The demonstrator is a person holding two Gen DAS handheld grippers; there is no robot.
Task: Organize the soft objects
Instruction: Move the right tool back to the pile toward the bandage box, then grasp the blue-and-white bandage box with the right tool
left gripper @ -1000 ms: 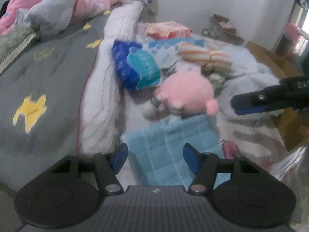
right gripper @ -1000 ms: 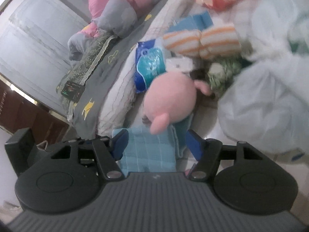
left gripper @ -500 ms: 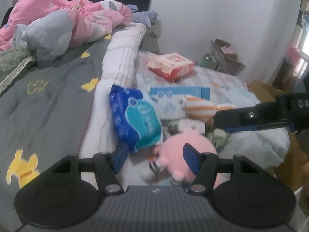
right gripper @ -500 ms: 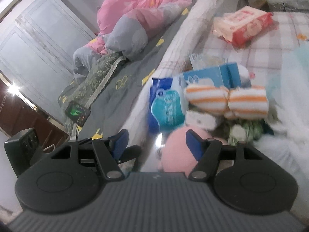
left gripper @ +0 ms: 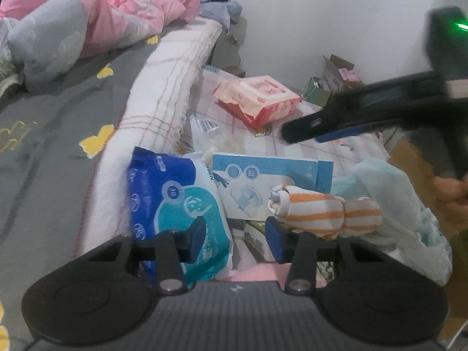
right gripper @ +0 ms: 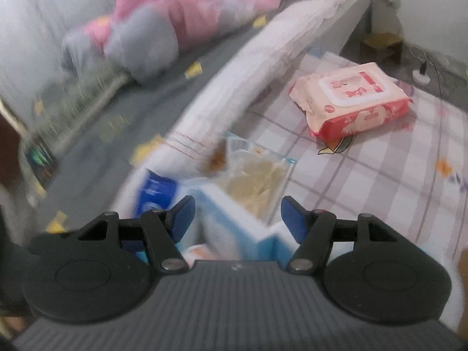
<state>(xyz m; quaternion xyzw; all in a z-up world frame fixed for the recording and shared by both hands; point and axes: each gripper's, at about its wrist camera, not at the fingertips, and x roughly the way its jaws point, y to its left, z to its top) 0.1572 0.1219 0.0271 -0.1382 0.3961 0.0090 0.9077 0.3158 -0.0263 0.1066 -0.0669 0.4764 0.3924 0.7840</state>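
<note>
My left gripper [left gripper: 236, 239] hovers over a pile on the checked sheet, its jaws closing with nothing pressed between them. Under its left finger lies a blue tissue pack [left gripper: 175, 204]. An orange-striped rolled cloth [left gripper: 321, 213] lies by its right finger. A light blue box [left gripper: 263, 181] sits behind both. The top of a pink plush [left gripper: 254, 273] shows at the gripper's base. My right gripper [left gripper: 304, 130] reaches in from the right, higher up. In its own blurred view the right gripper [right gripper: 238, 215] is open and holds nothing, above the light blue box [right gripper: 228, 222].
A red wipes pack [right gripper: 351, 99] lies farther back on the checked sheet [right gripper: 380, 175]. A clear bag [right gripper: 257, 175] with beige contents sits behind the box. A grey bed [left gripper: 58, 117] with a pink quilt [left gripper: 117, 5] fills the left. White cloth [left gripper: 395, 190] lies at the right.
Both grippers moved forward over the pile. The towel left both views and the pink plush slid down to the left view's base. The left jaws narrowed. The right gripper stayed open.
</note>
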